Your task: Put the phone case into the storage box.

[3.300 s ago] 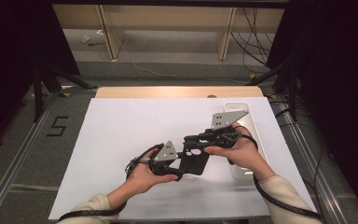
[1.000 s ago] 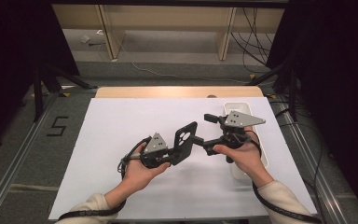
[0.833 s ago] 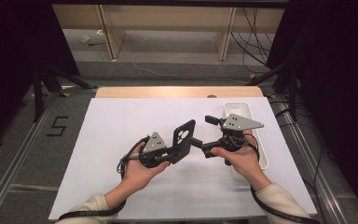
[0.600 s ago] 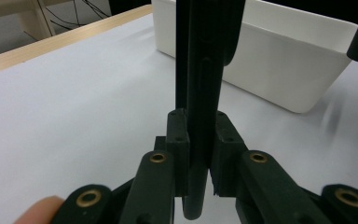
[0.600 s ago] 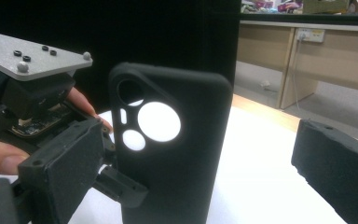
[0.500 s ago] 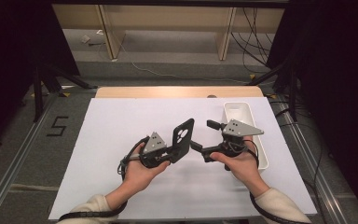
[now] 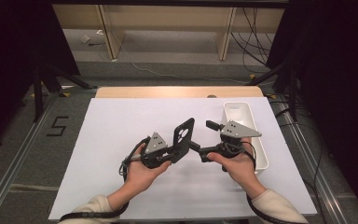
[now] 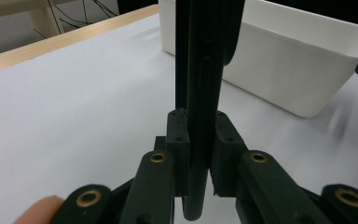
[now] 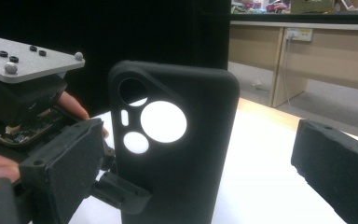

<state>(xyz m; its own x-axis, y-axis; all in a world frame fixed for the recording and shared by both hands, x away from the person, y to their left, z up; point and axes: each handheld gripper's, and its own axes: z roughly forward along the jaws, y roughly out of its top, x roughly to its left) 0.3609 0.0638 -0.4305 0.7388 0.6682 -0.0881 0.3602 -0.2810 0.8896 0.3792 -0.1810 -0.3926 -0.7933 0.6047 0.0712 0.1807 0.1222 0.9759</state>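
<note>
A black phone case (image 7: 184, 136) with round camera cut-outs stands upright above the white sheet. My left gripper (image 7: 175, 153) is shut on its lower end. In the left gripper view the case (image 8: 205, 70) is edge-on, clamped between the pads (image 8: 179, 140) of my left gripper (image 8: 199, 135). My right gripper (image 7: 200, 135) is open just right of the case, jaws pointing at it. In the right gripper view the case's back (image 9: 177, 154) faces the camera between my right gripper's (image 9: 198, 172) spread fingers (image 9: 335, 172), which do not touch it.
A white rectangular bin (image 7: 242, 112) sits at the table's right side, close behind my right hand; it also stands beyond the case in the left gripper view (image 8: 298, 79). White paper (image 7: 121, 126) covers the table, with a wooden edge (image 7: 177, 91) at the far side.
The left hand has lifted the case and stood it more upright. The right gripper has come slightly nearer and lower, its open jaws now beside the case.
</note>
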